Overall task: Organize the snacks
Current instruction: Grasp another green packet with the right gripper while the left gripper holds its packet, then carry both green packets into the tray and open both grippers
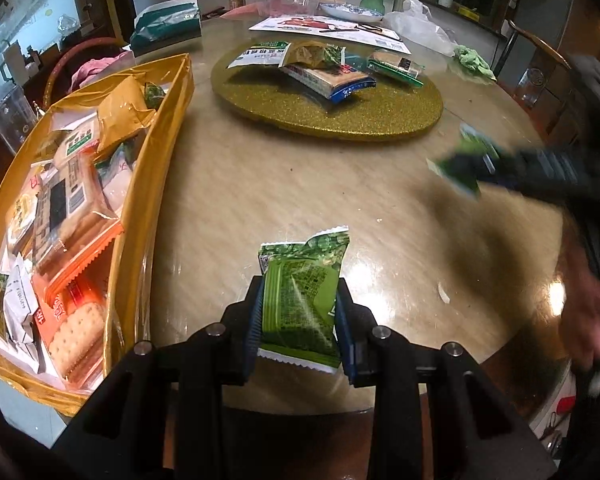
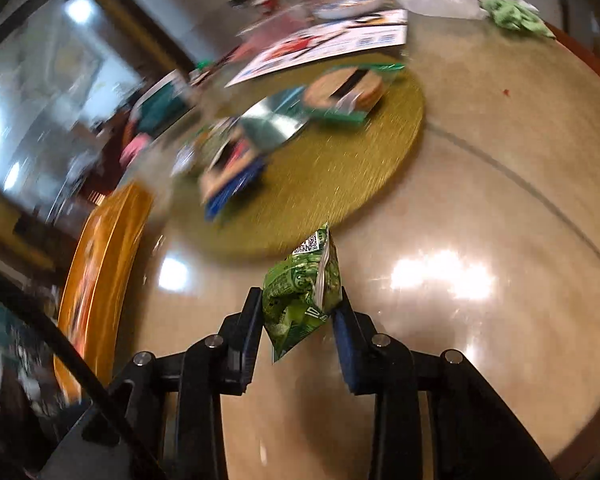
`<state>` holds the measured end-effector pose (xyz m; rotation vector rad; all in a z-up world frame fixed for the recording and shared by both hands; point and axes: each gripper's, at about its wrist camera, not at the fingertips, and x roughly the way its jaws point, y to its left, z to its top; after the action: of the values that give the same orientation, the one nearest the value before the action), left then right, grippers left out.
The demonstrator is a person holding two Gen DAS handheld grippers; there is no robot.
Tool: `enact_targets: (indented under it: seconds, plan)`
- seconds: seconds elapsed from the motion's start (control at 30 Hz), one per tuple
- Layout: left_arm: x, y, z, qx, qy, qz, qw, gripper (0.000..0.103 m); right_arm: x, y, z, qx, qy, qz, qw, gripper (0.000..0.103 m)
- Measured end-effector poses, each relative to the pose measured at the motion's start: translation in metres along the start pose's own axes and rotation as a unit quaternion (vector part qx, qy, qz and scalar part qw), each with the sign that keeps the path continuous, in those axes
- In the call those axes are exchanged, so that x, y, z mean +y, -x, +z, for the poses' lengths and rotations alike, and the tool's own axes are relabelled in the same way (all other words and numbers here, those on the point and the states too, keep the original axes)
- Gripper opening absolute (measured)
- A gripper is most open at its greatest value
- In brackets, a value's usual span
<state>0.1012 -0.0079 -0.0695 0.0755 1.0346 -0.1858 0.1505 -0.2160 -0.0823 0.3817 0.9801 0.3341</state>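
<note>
- Left gripper point(image 1: 300, 320): jaws narrowed, both blue pads pressed on the long edges of a green snack packet point(image 1: 302, 300). Packet stands lengthwise between the fingers, sealed top end pointing away from the camera, lifted above the table point(image 1: 260, 184).
- Right gripper point(image 2: 298, 320): jaws drawn in on a second green packet point(image 2: 302, 300). Packet is crumpled and tilted, QR-code corner up and forward, lower corner hanging below the pads. Both pads appear to touch it.
- In the left wrist view the right gripper shows as a dark blur to the right of and ahead of the left one, green packet at its tip.
- Yellow tray point(image 1: 176, 112): left of the left gripper, just beside it, filled with assorted packets including an orange biscuit pack point(image 1: 74, 320).
- Gold glitter round mat point(image 1: 340, 116): ahead of both grippers, well past the fingertips, carrying several loose packets, among them a blue-ended one point(image 1: 332, 80).
- Right wrist view is motion-blurred on its left half; detail there unreadable.
</note>
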Motion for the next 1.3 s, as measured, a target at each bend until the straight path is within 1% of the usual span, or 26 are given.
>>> enact_targets:
  seconds: [0.07,0.17,0.3,0.4,0.47,0.57,0.6,0.7,0.8,0.87,0.97,1.1,1.17,1.2,1.3]
  plan:
    - [-0.001,0.001,-0.002,0.000,0.002,0.002,1.0000,0.034,0.010,0.009,-0.021,0.002,0.026,0.002,1.000,0.033]
    - [-0.005,0.002,-0.005,-0.006,-0.004,0.011,0.9999,0.034,0.023,0.014,-0.037,0.003,0.055,-0.011,0.998,0.033]
    - [-0.005,0.005,-0.009,0.000,0.006,0.003,1.0000,0.034,0.041,0.015,-0.043,0.006,0.089,-0.013,0.996,0.033]
    - [-0.007,0.007,-0.012,-0.008,0.003,0.009,0.9999,0.034,0.055,0.018,-0.048,-0.011,0.123,-0.035,0.992,0.033]
    - [-0.008,0.007,-0.013,-0.008,0.005,0.014,0.9999,0.034,0.061,0.018,-0.051,-0.020,0.134,-0.051,0.989,0.033]
    - [-0.005,0.009,-0.014,-0.006,0.023,0.006,0.9997,0.034,0.068,0.018,-0.052,-0.026,0.153,-0.062,0.986,0.033]
    - [-0.003,0.010,-0.015,-0.008,0.030,-0.003,0.9995,0.034,0.069,0.019,-0.053,-0.030,0.155,-0.061,0.986,0.033]
    - [0.003,0.015,-0.018,-0.011,0.048,-0.010,0.9987,0.033,0.068,0.021,-0.053,-0.037,0.149,-0.052,0.987,0.033]
    - [0.014,0.028,-0.020,-0.025,0.074,-0.028,0.9966,0.033,0.067,0.028,-0.056,-0.039,0.148,-0.033,0.988,0.033]
    - [0.021,0.038,-0.021,-0.039,0.086,-0.044,0.9946,0.033,0.069,0.031,-0.057,-0.045,0.153,-0.022,0.987,0.033]
    - [0.030,0.058,-0.022,-0.060,0.100,-0.048,0.9920,0.033,0.078,0.031,-0.059,-0.046,0.159,0.000,0.986,0.033]
    - [0.049,0.080,-0.019,-0.085,0.120,-0.035,0.9885,0.033,0.099,0.028,-0.060,-0.046,0.183,0.035,0.981,0.033]
    - [0.066,0.088,-0.018,-0.097,0.135,-0.021,0.9859,0.033,0.111,0.023,-0.058,-0.041,0.193,0.047,0.979,0.033]
    - [0.079,0.093,-0.018,-0.103,0.149,-0.008,0.9834,0.033,0.118,0.020,-0.056,-0.038,0.198,0.052,0.978,0.033]
    - [0.112,0.099,-0.018,-0.109,0.183,0.008,0.9771,0.033,0.142,0.013,-0.049,-0.031,0.218,0.075,0.973,0.033]
